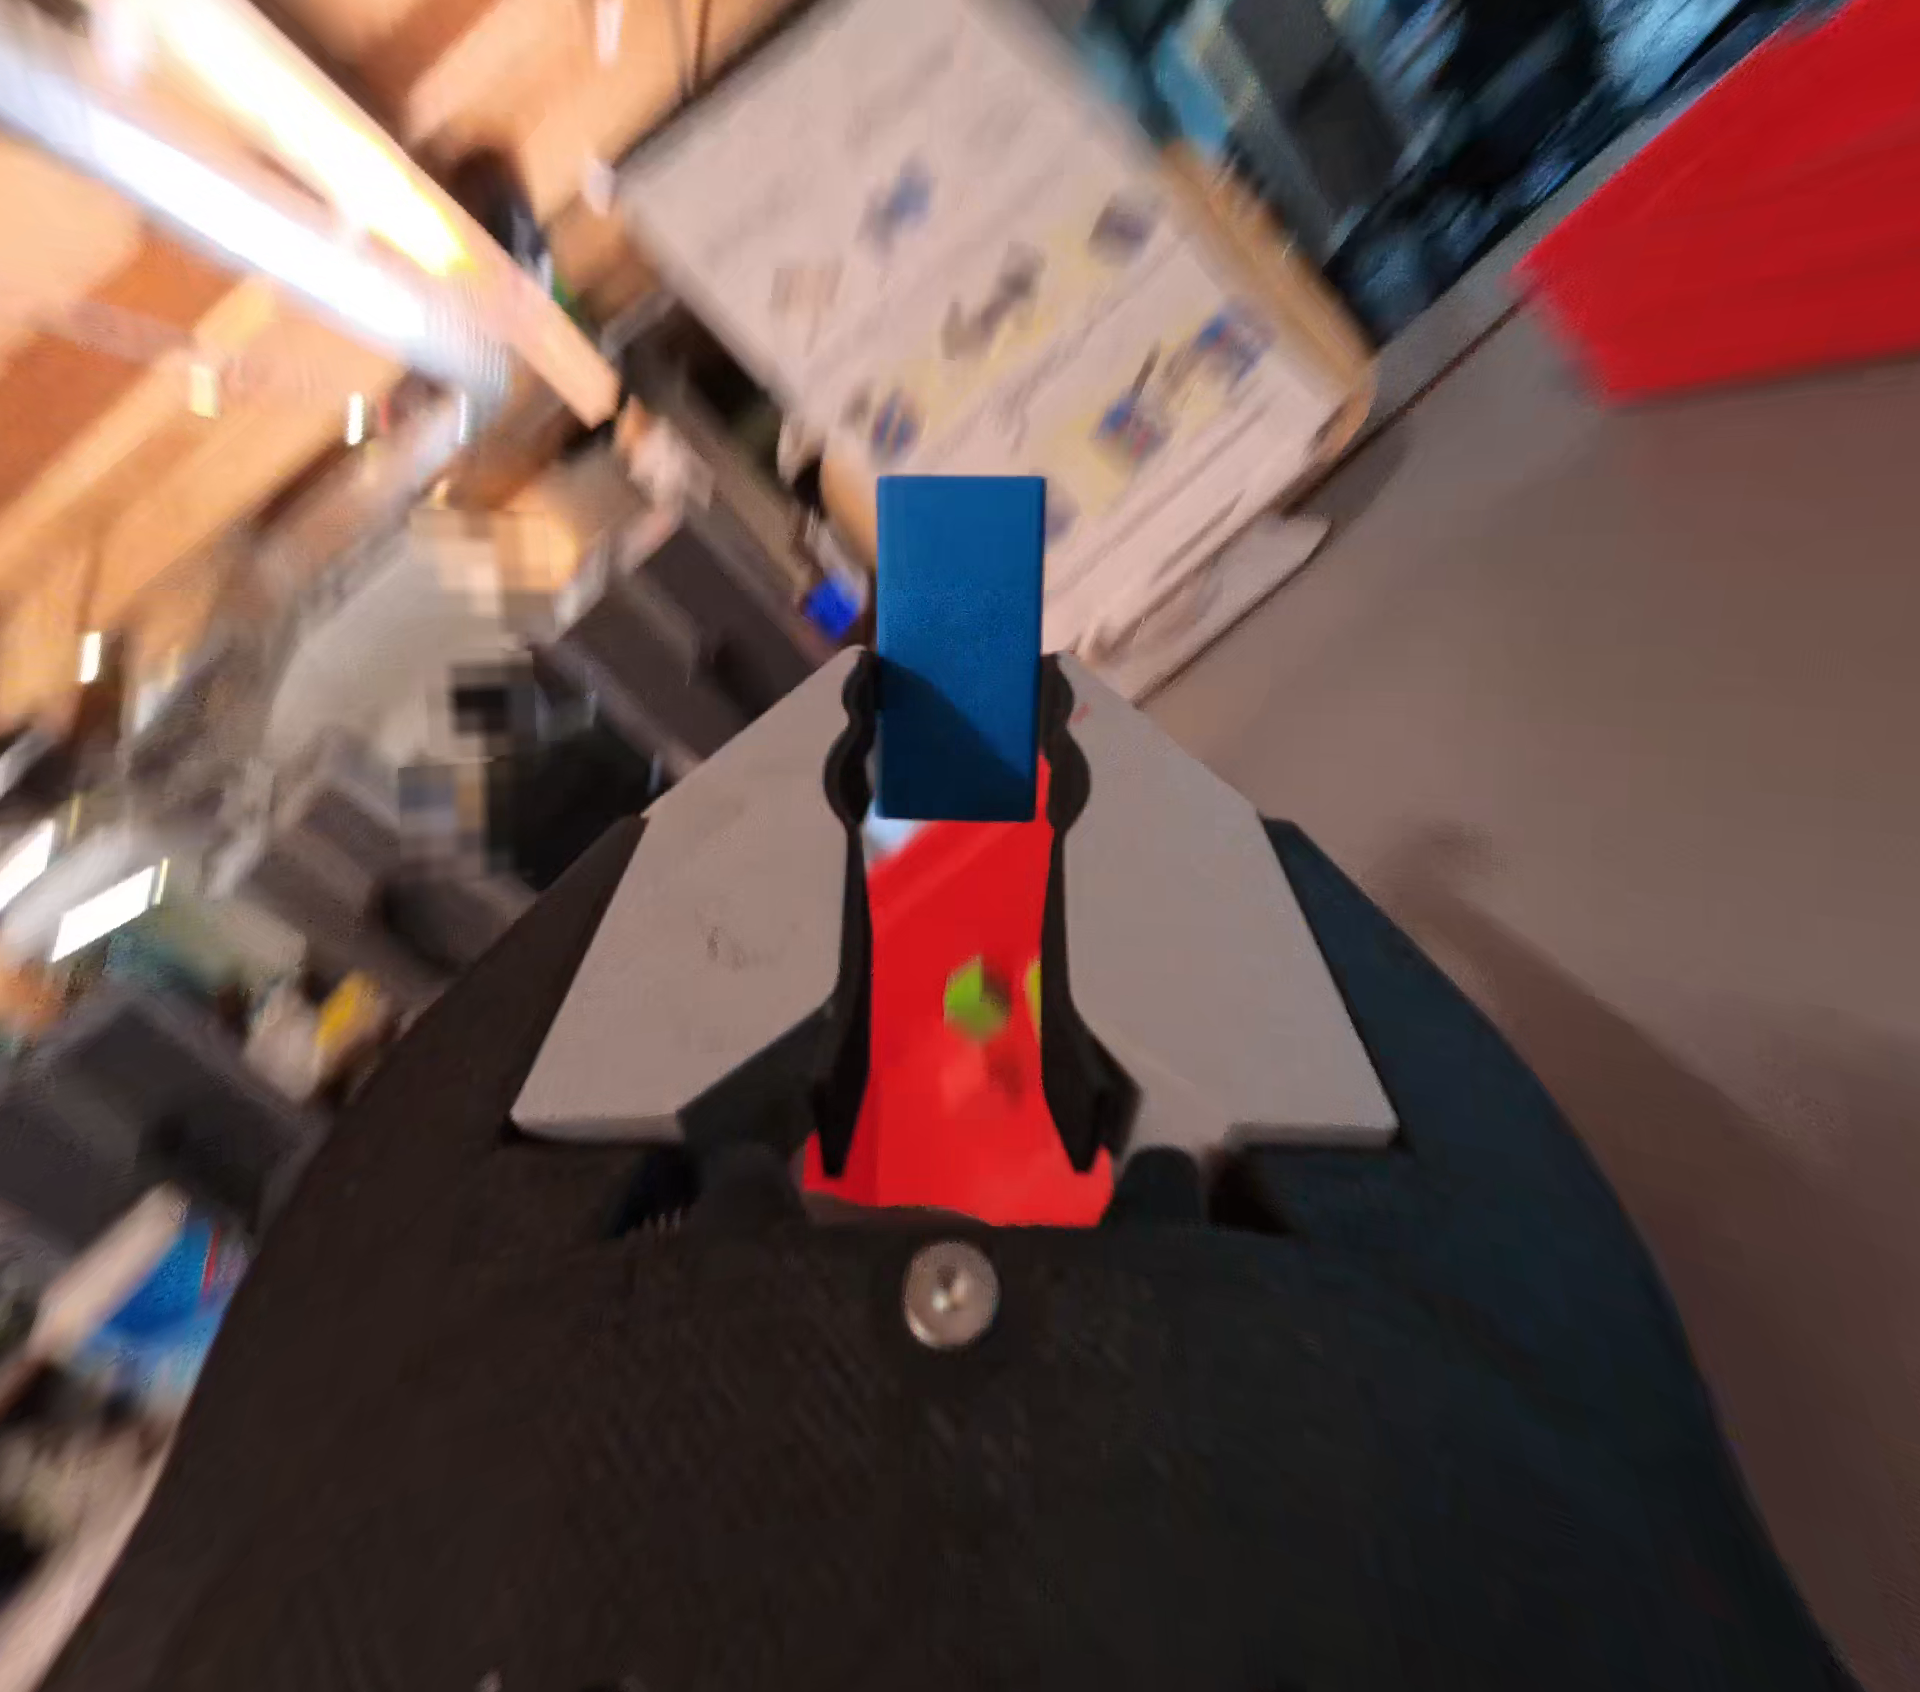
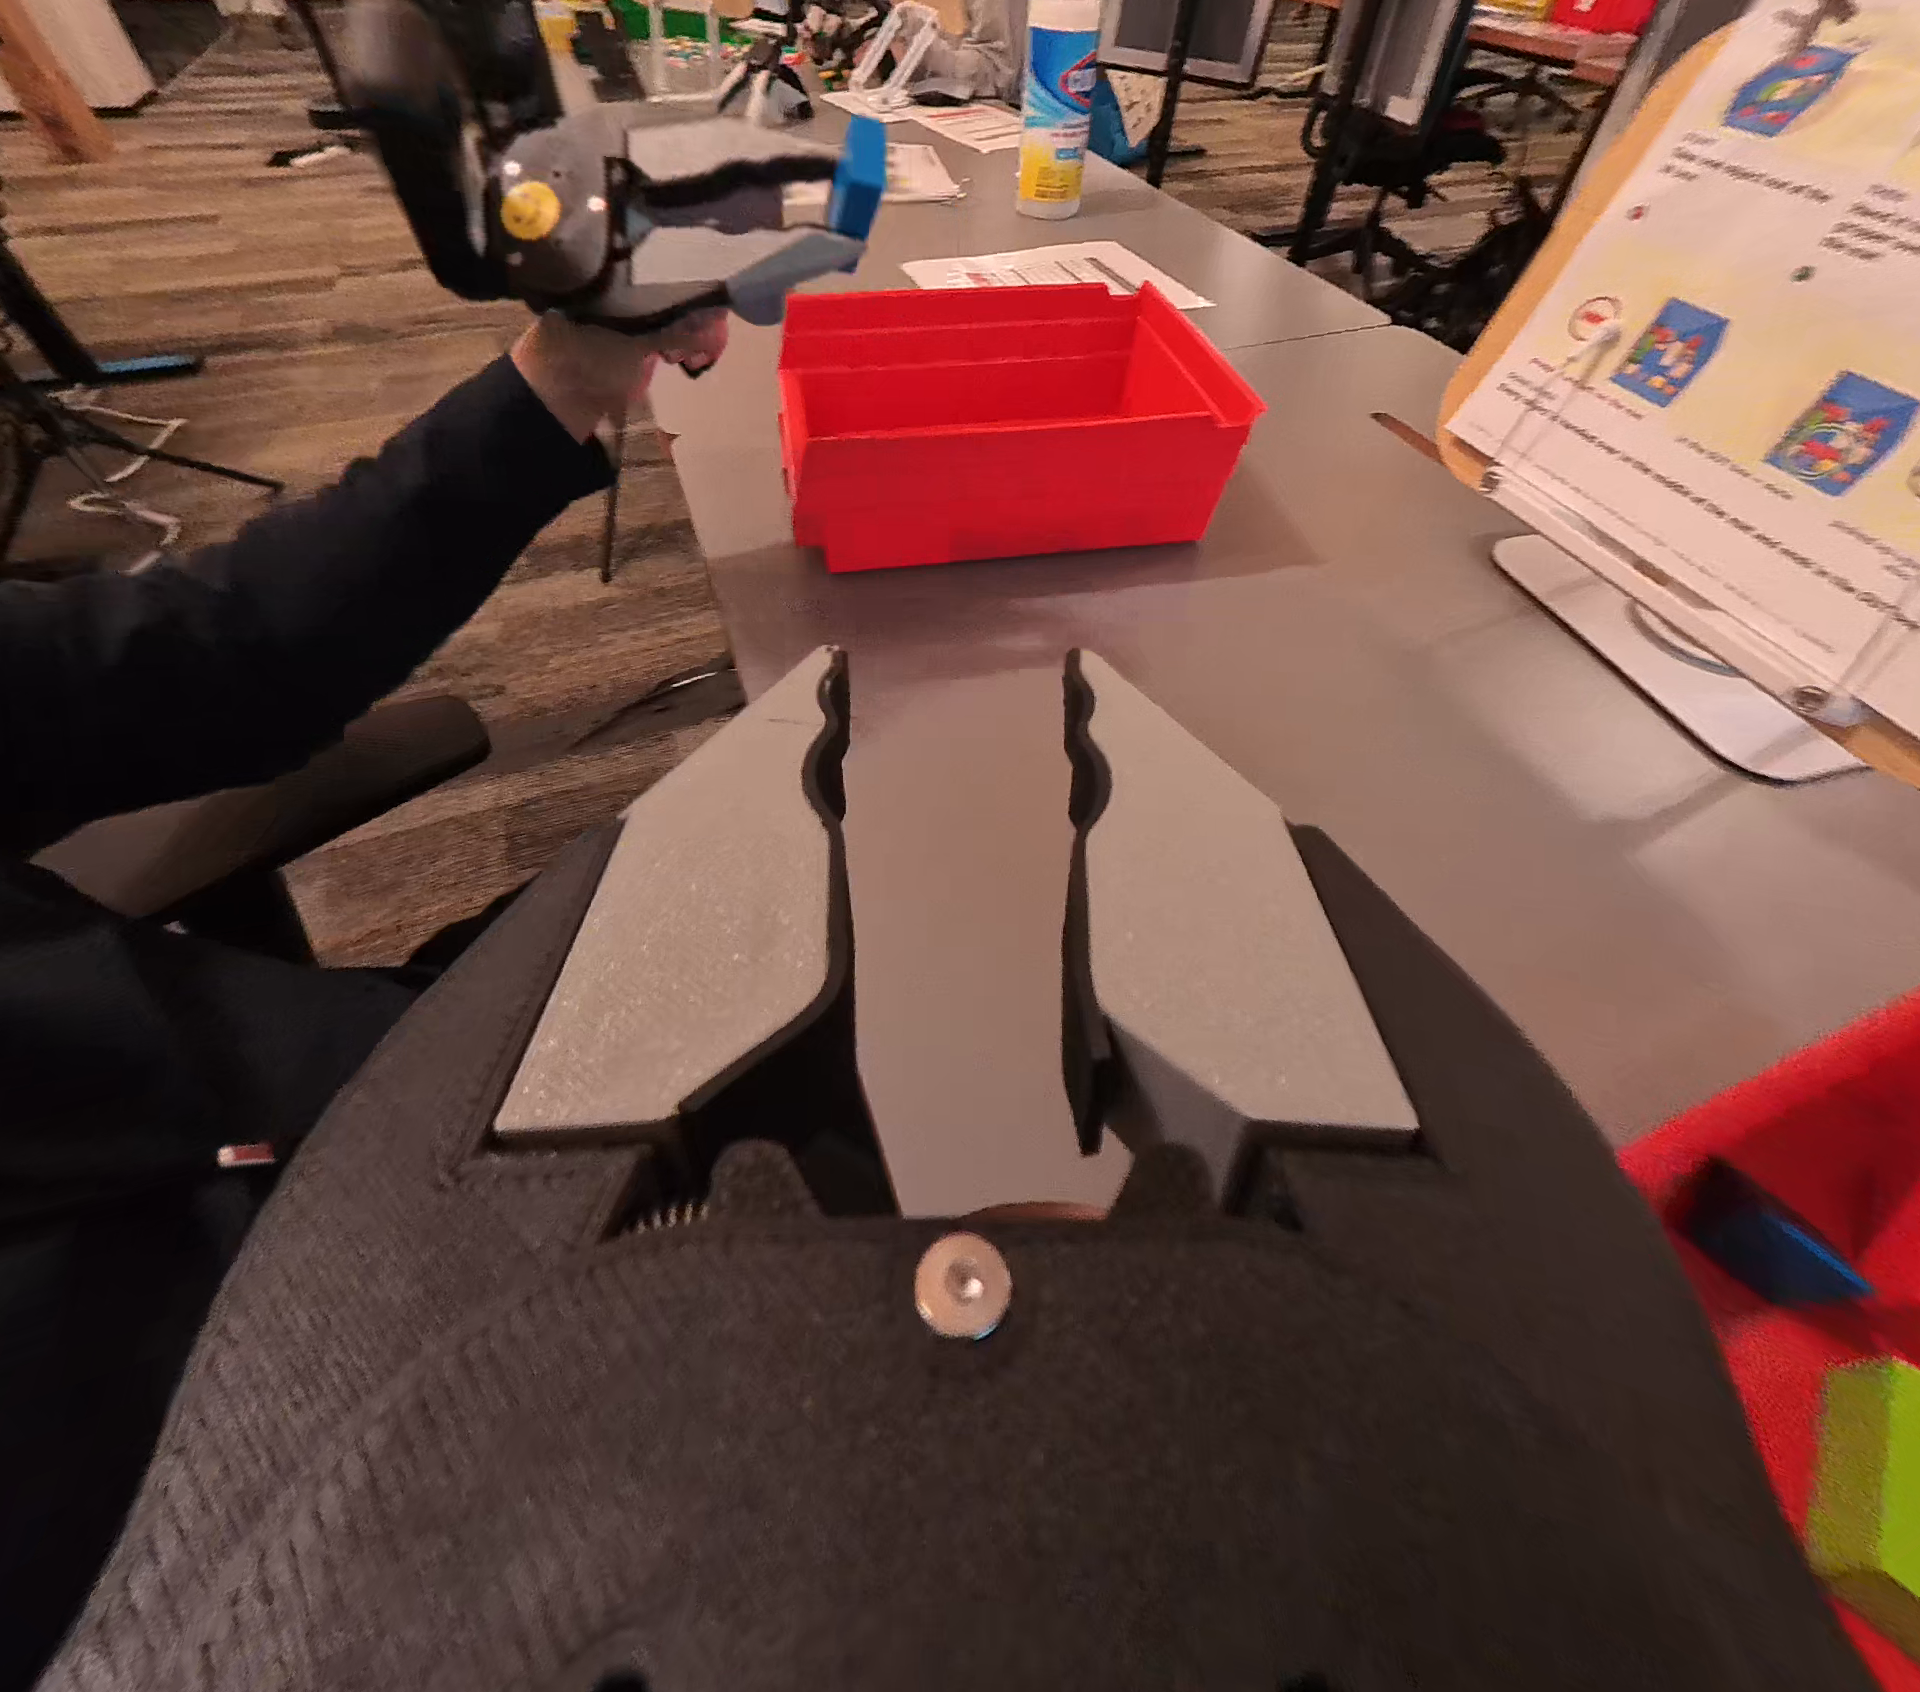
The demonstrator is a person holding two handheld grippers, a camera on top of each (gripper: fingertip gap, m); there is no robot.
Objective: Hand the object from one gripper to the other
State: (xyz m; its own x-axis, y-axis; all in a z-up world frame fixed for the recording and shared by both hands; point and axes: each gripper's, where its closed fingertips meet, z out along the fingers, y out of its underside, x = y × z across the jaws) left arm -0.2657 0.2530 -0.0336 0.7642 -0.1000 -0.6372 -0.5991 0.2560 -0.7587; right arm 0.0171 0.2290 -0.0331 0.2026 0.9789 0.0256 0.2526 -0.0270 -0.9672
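Now left gripper (image 1: 958, 743) pinches blue block (image 1: 958, 645); right gripper (image 2: 956, 707) seemingly gapes empty.

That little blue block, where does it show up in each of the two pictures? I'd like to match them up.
Left wrist view: the blue block stands upright at centre, pinched between the left gripper's fingertips.
Right wrist view: the same block sits upper left, held in that gripper above the table's far end.
Shared landmark: the propped white instruction sheet, blurred in the left view.
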